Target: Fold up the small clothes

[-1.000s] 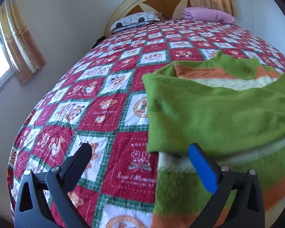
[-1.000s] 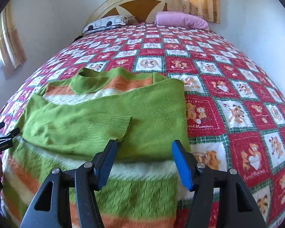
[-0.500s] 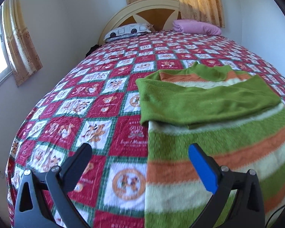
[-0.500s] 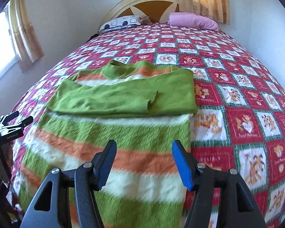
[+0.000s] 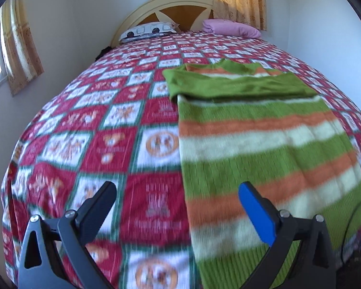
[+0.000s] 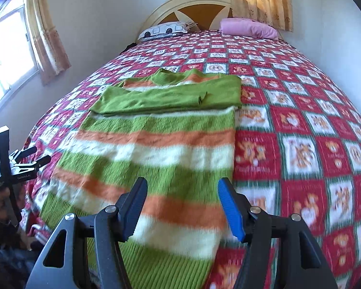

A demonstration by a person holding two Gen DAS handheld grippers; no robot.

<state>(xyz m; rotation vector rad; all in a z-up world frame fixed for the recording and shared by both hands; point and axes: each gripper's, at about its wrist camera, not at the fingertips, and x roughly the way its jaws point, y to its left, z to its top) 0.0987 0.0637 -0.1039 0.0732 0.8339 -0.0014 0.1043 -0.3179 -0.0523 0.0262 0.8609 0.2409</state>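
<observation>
A green, orange and cream striped sweater (image 5: pixel 259 149) lies flat on the bed, collar toward the headboard, with both green sleeves (image 6: pixel 170 97) folded across the chest. My left gripper (image 5: pixel 178 204) is open and empty, above the sweater's left edge near the hem. My right gripper (image 6: pixel 182 204) is open and empty, above the sweater's lower right part (image 6: pixel 156 168). The left gripper also shows at the left edge of the right wrist view (image 6: pixel 19 166), held in a hand.
The bed has a red, white and green patchwork quilt (image 5: pixel 91 130). A patterned pillow (image 5: pixel 146 31) and a pink pillow (image 5: pixel 231 27) lie by the headboard (image 6: pixel 197 9). Walls and curtains stand close on both sides; a window (image 6: pixel 9 48) is on the left.
Both grippers have pulled back from the folded sleeves toward the foot of the bed, so the whole sweater body and hem now show. Both stay open.
</observation>
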